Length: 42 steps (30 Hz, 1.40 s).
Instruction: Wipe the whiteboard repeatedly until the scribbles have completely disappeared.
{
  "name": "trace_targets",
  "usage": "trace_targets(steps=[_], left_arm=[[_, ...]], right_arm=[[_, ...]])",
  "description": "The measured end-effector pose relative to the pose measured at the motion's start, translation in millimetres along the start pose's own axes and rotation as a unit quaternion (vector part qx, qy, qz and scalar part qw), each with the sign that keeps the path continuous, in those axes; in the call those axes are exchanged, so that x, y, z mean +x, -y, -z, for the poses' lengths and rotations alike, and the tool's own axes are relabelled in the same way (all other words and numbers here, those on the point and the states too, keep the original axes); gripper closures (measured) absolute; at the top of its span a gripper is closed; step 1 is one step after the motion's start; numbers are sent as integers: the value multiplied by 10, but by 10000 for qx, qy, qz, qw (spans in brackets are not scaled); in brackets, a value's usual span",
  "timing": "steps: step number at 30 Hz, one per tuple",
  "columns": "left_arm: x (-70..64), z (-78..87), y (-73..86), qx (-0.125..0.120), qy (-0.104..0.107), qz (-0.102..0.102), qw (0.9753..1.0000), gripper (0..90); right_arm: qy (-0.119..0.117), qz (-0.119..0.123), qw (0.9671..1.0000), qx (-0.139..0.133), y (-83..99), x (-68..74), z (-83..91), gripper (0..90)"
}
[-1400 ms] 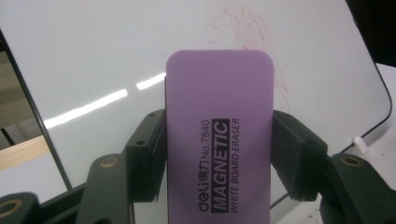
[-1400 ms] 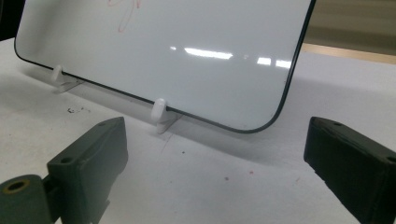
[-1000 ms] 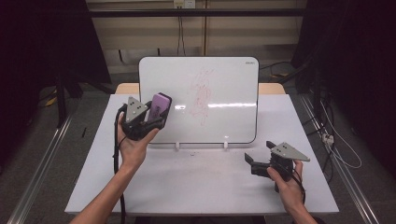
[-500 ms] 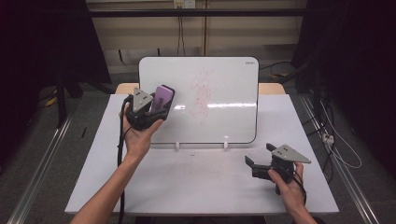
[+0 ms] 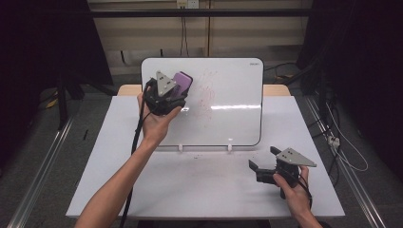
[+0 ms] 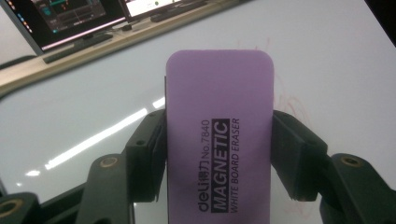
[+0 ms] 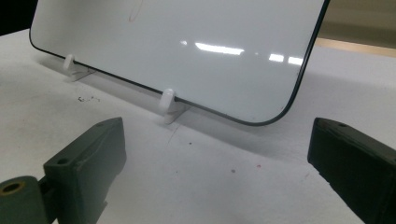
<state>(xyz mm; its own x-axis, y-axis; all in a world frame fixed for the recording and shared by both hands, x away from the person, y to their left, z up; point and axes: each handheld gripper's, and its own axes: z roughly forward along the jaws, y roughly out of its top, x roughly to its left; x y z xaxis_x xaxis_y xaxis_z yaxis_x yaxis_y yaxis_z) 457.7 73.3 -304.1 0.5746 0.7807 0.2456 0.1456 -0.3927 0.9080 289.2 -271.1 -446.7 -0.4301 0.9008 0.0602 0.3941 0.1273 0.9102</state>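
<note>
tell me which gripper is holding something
The left gripper, shut on the purple eraser at the whiteboard; the right gripper sits open and empty.

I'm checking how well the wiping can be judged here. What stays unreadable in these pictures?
- Eraser felt side: left gripper view, faces away.
- Red scribbles: high view, too faint to read.
- Whiteboard top: right gripper view, cut off by the frame.
- Eraser-board contact: high view, left hand-held gripper covers it.

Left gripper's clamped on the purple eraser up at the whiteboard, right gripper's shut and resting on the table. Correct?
Not quite: the right gripper is open, its jaws standing wide apart with nothing between them, as the right gripper view shows. The rest holds: the left gripper is clamped on the purple eraser at the whiteboard, and the right one rests on the table.
</note>
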Motion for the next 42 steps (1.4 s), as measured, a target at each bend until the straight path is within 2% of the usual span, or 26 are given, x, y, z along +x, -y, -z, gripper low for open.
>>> trace_targets(steps=[6,10,12,13,15,23,25,31,33,36,37,39,40,41,42], left_arm=[[-19,-220,-123,222,-141,-178,9995,413],[13,-331,-167,355,-218,-159,9990,413],[15,-387,-184,422,-325,-268,9982,414],[19,-414,-190,448,-315,-214,9983,413],[5,-457,-198,493,-357,-239,9979,413],[-102,-569,-165,578,-588,-670,9943,414],[-124,-588,-159,555,-653,-704,9938,413],[-219,-575,-110,648,-573,-919,9920,414],[-304,-576,-56,609,-556,-954,9920,414],[-432,-564,-1,629,-474,-1173,9900,413],[-442,-563,-2,621,-486,-1218,9894,413],[-408,-578,-14,606,-422,-1104,9911,414],[-375,-581,-34,636,-452,-1207,9896,414],[-348,-587,-55,586,-539,-1170,9899,414],[-312,-582,-89,627,-503,-1083,9909,413]], right_arm=[[-3,-10,10000,1,2,-2,1,41],[-7,-15,10000,2,1,-9,2,41],[-16,-23,10000,6,2,-13,2,41],[-15,-23,10000,6,3,-14,3,41],[-15,-30,10000,7,3,-18,3,41],[-25,-26,10000,2,3,-24,-4,40],[-37,-35,10000,2,5,-22,-6,40],[-67,-52,10000,43,11,-22,-16,40],[-60,-46,10000,49,12,-17,-21,40],[-75,-18,10000,31,5,-5,-19,40],[-76,-11,10000,28,5,-1,-16,40],[-76,-2,10000,21,5,-1,-12,40],[-81,-11,10000,13,6,-3,-12,40],[-74,-24,10000,18,6,-5,-12,40],[-71,-29,10000,20,6,-7,-10,40]])
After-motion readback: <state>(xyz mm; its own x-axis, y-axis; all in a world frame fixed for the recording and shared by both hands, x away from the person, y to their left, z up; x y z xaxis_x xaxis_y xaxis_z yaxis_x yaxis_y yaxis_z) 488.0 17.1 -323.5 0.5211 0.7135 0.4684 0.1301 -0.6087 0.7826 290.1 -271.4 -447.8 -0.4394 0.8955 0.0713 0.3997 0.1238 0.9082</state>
